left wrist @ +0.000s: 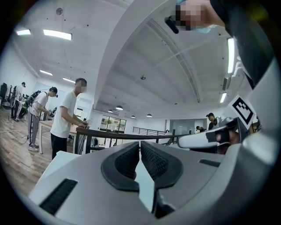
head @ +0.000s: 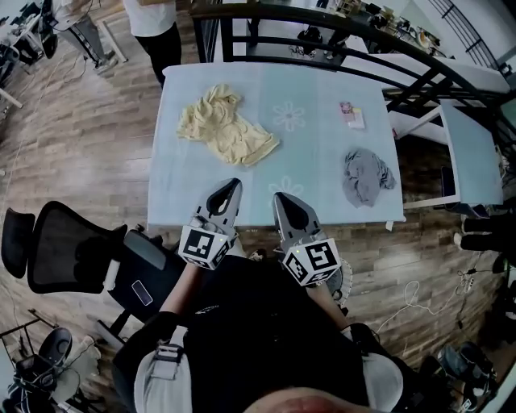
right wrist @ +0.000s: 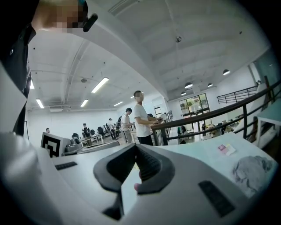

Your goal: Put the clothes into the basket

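A crumpled yellow garment [head: 226,125] lies on the pale blue table [head: 314,153], far left of its middle. A grey garment [head: 367,176] [right wrist: 250,171] is bunched near the table's right front corner. No basket shows in any view. My left gripper [head: 235,183] [left wrist: 140,143] hangs over the table's near edge, jaws together with nothing between them. Just to its right, my right gripper [head: 277,196] [right wrist: 135,146] is also shut and empty. Both point toward the table, short of the clothes.
A small pink and white packet [head: 352,114] [right wrist: 226,149] lies at the table's far right. A black office chair [head: 72,250] stands left of me. A black railing [head: 322,24] runs behind the table, where a person [head: 157,24] stands. A white side table [head: 472,153] is at right.
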`<state>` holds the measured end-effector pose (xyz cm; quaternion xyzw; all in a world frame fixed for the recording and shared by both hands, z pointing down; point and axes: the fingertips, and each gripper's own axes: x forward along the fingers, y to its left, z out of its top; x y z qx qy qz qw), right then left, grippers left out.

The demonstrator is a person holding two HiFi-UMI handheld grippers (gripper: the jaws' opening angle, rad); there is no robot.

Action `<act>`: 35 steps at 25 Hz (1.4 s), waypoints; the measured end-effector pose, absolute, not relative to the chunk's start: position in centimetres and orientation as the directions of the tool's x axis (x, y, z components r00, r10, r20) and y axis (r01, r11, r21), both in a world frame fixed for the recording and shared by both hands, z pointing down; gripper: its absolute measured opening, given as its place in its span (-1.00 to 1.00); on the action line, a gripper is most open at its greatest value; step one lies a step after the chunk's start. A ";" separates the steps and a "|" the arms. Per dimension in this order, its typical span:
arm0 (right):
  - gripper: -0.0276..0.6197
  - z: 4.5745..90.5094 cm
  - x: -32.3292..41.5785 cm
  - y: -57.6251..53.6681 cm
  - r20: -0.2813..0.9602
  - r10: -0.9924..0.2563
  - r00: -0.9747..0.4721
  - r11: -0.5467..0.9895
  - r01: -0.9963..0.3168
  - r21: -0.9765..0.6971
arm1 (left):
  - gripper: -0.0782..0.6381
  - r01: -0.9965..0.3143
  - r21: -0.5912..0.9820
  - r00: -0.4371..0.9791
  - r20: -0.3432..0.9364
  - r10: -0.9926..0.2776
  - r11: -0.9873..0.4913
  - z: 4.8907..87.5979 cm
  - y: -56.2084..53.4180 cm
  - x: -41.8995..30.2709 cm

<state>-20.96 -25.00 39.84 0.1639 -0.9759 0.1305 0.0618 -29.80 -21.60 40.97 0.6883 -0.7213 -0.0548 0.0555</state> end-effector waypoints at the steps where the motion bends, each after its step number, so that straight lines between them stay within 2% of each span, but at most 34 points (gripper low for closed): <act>1: -0.89 39.6 -21.7 -25.6 0.164 -0.314 -0.935 0.910 -0.346 -0.229 | -0.72 -0.987 0.156 -0.041 0.004 -0.999 0.041 41.0 -22.3 -30.7; 10: -0.89 40.6 -28.0 -28.1 0.221 -0.362 -0.905 0.890 -0.407 -0.208 | -0.72 -0.990 0.138 -0.021 0.074 -0.997 0.031 44.5 -26.8 -39.6; 19: -0.89 42.2 -32.2 -30.2 0.279 -0.416 -0.865 0.852 -0.478 -0.213 | -0.70 -0.994 0.095 -0.028 0.212 -0.977 0.049 51.7 -30.2 -46.8; 20: -0.89 42.4 -32.3 -30.5 0.287 -0.427 -0.858 0.845 -0.491 -0.212 | -0.65 -0.995 0.092 -0.023 0.228 -0.973 0.045 52.7 -30.7 -47.3; 22: -0.89 42.9 -32.2 -30.9 0.303 -0.451 -0.840 0.829 -0.520 -0.207 | -0.42 -0.994 0.103 -0.009 0.262 -0.965 0.037 54.6 -31.5 -48.1; 27: -0.89 43.3 -32.1 -31.6 0.321 -0.503 -0.802 0.793 -0.576 -0.197 | -0.25 -0.995 0.088 -0.003 0.355 -0.935 0.037 59.0 -33.6 -50.7; 31: -0.89 43.8 -31.8 -31.7 0.342 -0.525 -0.779 0.772 -0.605 -0.193 | 0.00 -0.999 0.025 -0.020 0.419 -0.908 0.033 62.5 -36.0 -52.2; 35: -0.89 44.1 -31.6 -31.6 0.354 -0.539 -0.765 0.757 -0.624 -0.195 | 0.11 -1.000 0.007 -0.022 0.476 -0.879 0.029 65.7 -37.9 -53.4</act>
